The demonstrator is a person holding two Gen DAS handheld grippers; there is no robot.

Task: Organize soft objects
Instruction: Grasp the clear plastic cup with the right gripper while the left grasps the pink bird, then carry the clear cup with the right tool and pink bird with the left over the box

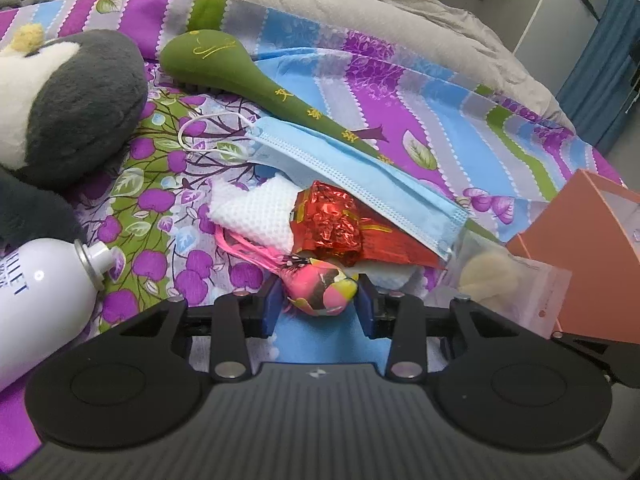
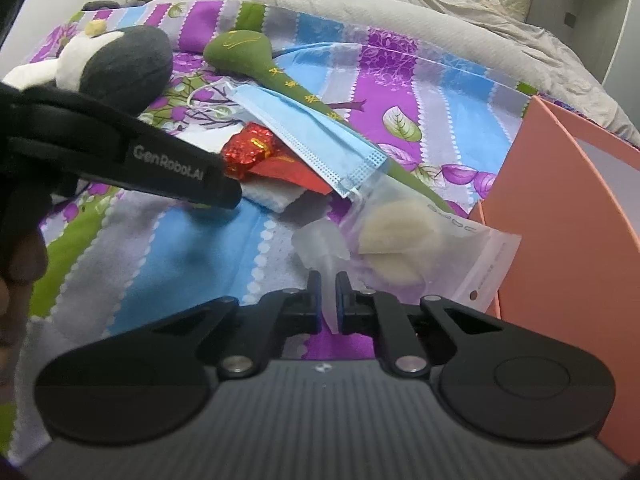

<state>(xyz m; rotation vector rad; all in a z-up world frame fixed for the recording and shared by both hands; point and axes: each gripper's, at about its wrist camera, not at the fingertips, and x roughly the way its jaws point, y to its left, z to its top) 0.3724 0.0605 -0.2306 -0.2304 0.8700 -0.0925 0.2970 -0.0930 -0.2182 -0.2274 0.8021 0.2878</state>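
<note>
- On the striped purple, blue and green floral bedspread (image 1: 400,92), a loose pile of soft items sits between a grey-and-white plush penguin (image 1: 68,100) and an open salmon-pink cardboard box (image 2: 568,216).
- Left gripper (image 1: 320,300): jaws part open, blue pads touching both sides of a small pink, black and yellow soft toy (image 1: 324,288) with pink strings; toy rests at the near edge of the pile.
- Right gripper (image 2: 328,300): jaws closed down on the narrow end of a translucent white soft plastic cone-shaped piece (image 2: 324,248), held just beside the box.
- Clear zip bag with a cream round pad inside (image 2: 404,240) lies touching that piece, against the box wall.
- Light blue surgical mask (image 1: 360,184) lies across a red crinkled foil packet (image 1: 336,220) and a white mesh cloth (image 1: 256,212).
- Long green stuffed mallet with yellow characters (image 1: 240,76) lies behind the mask, head near the penguin.
- White spray can (image 1: 44,300) lies at left, near the penguin.
- Grey blanket (image 1: 380,12) bunched behind.
</note>
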